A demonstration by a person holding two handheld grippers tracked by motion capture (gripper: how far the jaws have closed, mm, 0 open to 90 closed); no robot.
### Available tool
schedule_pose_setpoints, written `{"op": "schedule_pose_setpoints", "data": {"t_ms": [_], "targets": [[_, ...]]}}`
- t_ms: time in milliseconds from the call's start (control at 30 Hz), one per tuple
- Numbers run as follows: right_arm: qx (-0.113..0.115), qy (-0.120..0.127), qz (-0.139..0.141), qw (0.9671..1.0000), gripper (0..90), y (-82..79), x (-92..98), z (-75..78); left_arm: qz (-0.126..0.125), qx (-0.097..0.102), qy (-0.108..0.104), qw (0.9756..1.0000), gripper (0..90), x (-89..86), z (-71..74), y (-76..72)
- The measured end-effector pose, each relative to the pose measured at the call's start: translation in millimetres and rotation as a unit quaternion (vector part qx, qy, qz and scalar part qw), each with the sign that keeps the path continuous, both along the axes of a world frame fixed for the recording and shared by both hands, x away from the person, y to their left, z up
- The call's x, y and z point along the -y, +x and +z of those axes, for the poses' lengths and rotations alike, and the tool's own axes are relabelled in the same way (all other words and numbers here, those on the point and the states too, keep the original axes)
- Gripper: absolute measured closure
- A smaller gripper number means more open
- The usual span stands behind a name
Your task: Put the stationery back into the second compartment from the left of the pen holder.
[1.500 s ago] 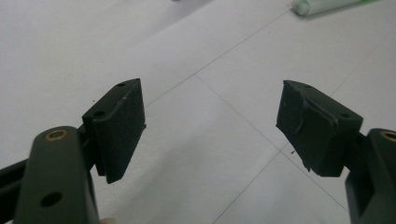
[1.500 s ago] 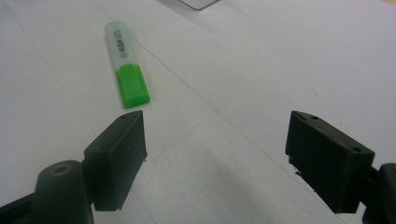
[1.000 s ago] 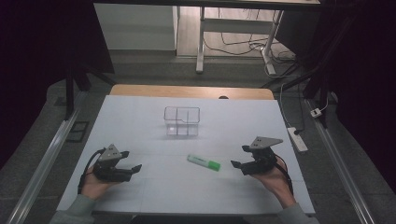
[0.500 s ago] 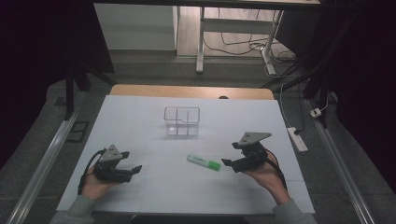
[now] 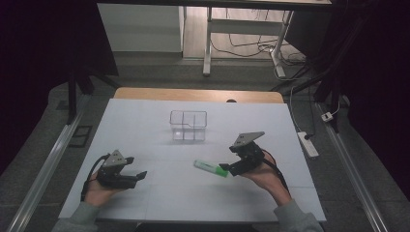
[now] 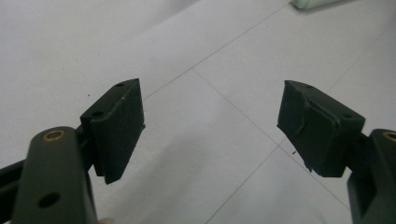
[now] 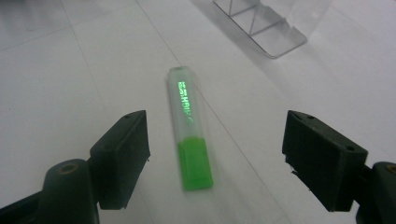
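Right gripper (image 5: 226, 169), jaws spread and empty, has slid in from the table's right edge to the green-capped marker (image 5: 211, 167) lying flat in front of the clear bin (image 5: 188, 124), now lined up between its jaws — pickup looks next; left gripper (image 5: 138, 176) idle, open.

**Green on white, with black jaws**

The highlighter (image 7: 190, 133) has a pale, frosted body with glowing green lettering and a solid bright green cap. It lies on a white table (image 5: 145, 130) crossed by thin grey lines. The organizer box (image 5: 188, 125) is clear and colourless. The left gripper (image 5: 138, 175) and right gripper (image 5: 227, 168) are black, each topped with a grey plate. The jaws carry brass-coloured pins. The table's far edge (image 5: 193, 94) is light brown wood. The person's sleeves (image 5: 77, 220) are grey.
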State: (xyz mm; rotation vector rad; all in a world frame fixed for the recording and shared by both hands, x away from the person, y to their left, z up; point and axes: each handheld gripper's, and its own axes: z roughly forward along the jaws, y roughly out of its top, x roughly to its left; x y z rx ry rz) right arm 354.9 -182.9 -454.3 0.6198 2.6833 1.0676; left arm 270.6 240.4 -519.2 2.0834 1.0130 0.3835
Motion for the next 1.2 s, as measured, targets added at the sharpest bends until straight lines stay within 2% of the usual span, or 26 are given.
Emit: {"op": "schedule_pose_setpoints", "data": {"t_ms": [333, 467, 567, 600, 800, 867, 967, 1133, 1200], "targets": [[-0.026, -0.012, 0.019, 0.9994, 22.6, 12.0, -21.5, -1.3, -0.001, 0.0, 0.001, 1.0, 22.6, 0.0, 0.0, 0.1], [-0.048, -0.034, 0.034, 0.9977, 22.8, 17.0, -32.0, -10.6, -0.003, 0.0, 0.002, 1.0, 22.6, 0.5, -0.3, 0.2], [-0.053, -0.039, 0.036, 0.9971, 23.3, 17.9, -33.9, -14.0, -0.002, 0.0, 0.003, 1.0, 22.6, 0.2, -0.3, 0.3], [-0.06, -0.049, 0.037, 0.9963, 23.5, 19.3, -35.0, -18.0, -0.002, 0.0, 0.003, 1.0, 22.6, 0.0, -0.2, 0.1], [-0.068, -0.069, 0.044, 0.9943, 24.8, 20.0, -37.3, -25.5, -0.003, -0.001, 0.002, 1.0, 22.6, 0.4, -0.2, 0.2], [-0.067, -0.086, 0.051, 0.9927, 26.8, 19.4, -40.5, -30.1, -0.003, -0.001, 0.003, 1.0, 22.6, 0.8, -0.4, 0.2], [-0.073, -0.092, 0.05, 0.9918, 28.3, 19.8, -42.8, -34.3, -0.003, -0.001, 0.004, 1.0, 22.6, 1.1, -0.6, 0.2], [-0.074, -0.114, 0.055, 0.9891, 33.9, 21.6, -48.2, -43.9, -0.003, -0.003, 0.006, 1.0, 22.6, 1.2, -0.9, 0.5], [-0.067, -0.134, 0.062, 0.9868, 39.0, 23.3, -48.6, -47.6, -0.004, -0.004, 0.007, 1.0, 22.6, 1.6, -1.1, 0.6]]}}
